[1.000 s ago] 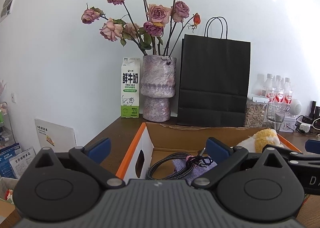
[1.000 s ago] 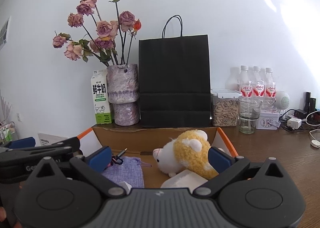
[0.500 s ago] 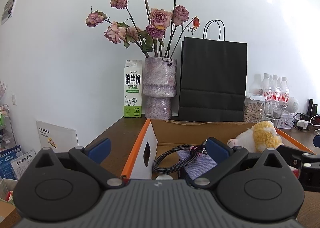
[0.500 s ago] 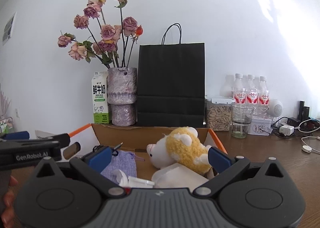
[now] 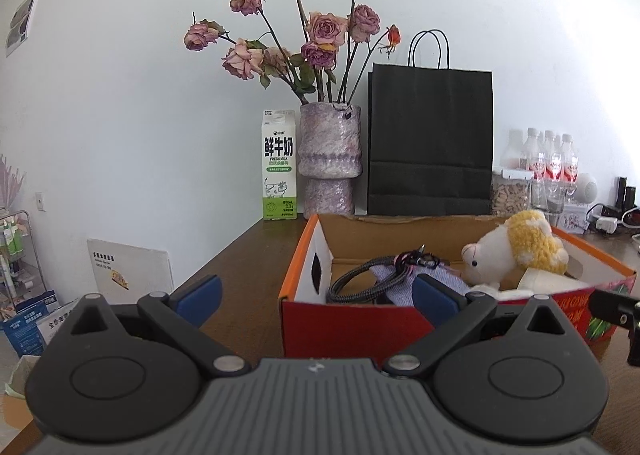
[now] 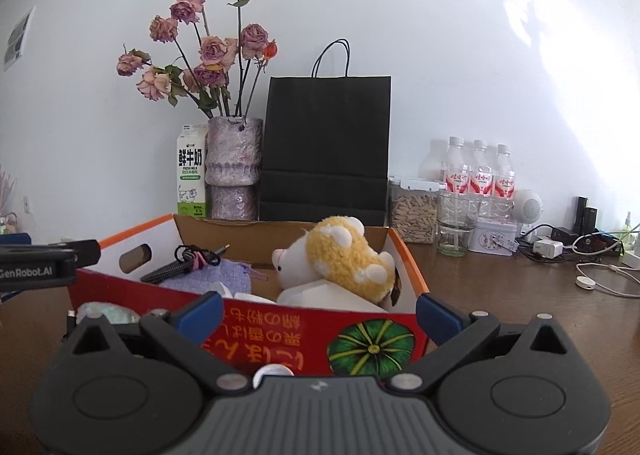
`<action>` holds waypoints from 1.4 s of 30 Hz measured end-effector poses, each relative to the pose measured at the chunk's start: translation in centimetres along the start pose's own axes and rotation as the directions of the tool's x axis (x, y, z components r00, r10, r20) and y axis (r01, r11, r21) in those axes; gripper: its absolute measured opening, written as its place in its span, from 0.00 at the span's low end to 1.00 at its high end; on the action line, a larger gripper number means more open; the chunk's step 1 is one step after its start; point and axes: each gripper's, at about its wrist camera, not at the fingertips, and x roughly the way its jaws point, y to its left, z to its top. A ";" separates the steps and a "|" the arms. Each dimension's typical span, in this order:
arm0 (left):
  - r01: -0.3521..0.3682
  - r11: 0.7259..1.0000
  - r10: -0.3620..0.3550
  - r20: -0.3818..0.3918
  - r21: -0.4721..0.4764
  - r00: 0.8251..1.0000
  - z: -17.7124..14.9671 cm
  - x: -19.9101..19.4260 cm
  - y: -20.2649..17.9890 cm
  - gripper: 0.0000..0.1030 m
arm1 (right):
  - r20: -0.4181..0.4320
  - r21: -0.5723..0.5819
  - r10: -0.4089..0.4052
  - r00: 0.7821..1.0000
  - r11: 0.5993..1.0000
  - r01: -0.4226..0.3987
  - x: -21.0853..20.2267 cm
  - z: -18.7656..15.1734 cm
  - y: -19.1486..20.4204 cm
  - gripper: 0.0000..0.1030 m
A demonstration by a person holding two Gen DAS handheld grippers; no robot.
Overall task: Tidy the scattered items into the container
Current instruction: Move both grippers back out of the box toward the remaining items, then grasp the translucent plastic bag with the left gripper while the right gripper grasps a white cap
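the left gripper (image 5: 316,289) has its blue-tipped fingers (image 5: 199,291) spread wide with nothing between them, hanging in front of the near left corner of the cardboard box (image 5: 344,321); the right gripper (image 6: 318,309) is likewise spread and empty, its fingers (image 6: 202,309) framing the red printed front wall of the same box (image 6: 280,329) from just outside it. inside the box lie a braided black cable (image 5: 360,283) resting on a lilac cloth pouch (image 5: 404,287), a yellow-and-white plush toy (image 6: 340,259) leaning toward the right wall, and a white packet (image 6: 320,291) under the plush. by the look of it the placing phase is largely done, with both tools outside the box and carrying nothing. one thing may remain: a pale, shiny crumpled item (image 6: 106,313) sits on the wooden table (image 6: 520,295) just outside the box's front left corner, near the right gripper's left finger, though what it is cannot be made out, and a small round silvery piece (image 6: 272,371) shows right at the gripper body. if that crumpled item counts as scattered, the next move calls for shifting the right gripper leftward and down so the item lies between the fingers, closing gently since it looks soft and light, then lifting it over the red wall without catching the rim. the milk carton (image 5: 279,167), vase of dried roses (image 5: 330,159), black paper bag (image 5: 430,143) and bottles (image 6: 478,171) behind look like fixtures rather than clutter.
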 end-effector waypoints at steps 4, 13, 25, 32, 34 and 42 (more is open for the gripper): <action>-0.008 1.000 0.008 -0.023 -0.001 1.000 -0.4 -0.4 0.4 1.00 | -0.021 0.013 -0.015 1.000 1.000 0.015 -0.2 -0.3 -0.5 1.00; -0.037 0.999 0.037 -0.040 -0.010 0.999 -0.7 -1.2 1.1 1.00 | -0.068 0.038 -0.018 0.998 0.999 0.021 -1.1 -0.8 -1.5 1.00; 0.027 0.999 -0.031 -0.149 -0.025 0.988 -1.4 -1.6 2.3 1.00 | -0.174 0.019 0.016 0.985 1.000 -0.013 -1.0 -1.5 -1.7 0.99; 0.118 0.992 -0.111 -0.131 0.047 0.985 -1.6 -2.6 0.9 1.00 | -0.233 -0.007 0.079 0.969 0.997 -0.082 -1.0 -1.9 -0.7 0.95; 0.131 0.988 -0.119 -0.145 0.082 0.982 -1.6 -2.5 -0.1 1.00 | -0.251 -0.021 0.083 0.964 0.996 -0.092 -0.8 -2.0 -0.3 0.90; 0.194 0.975 -0.173 -0.178 0.110 0.969 -1.7 -1.3 -2.2 1.00 | -0.341 -0.013 0.124 0.932 0.991 -0.137 0.5 -2.3 1.1 0.83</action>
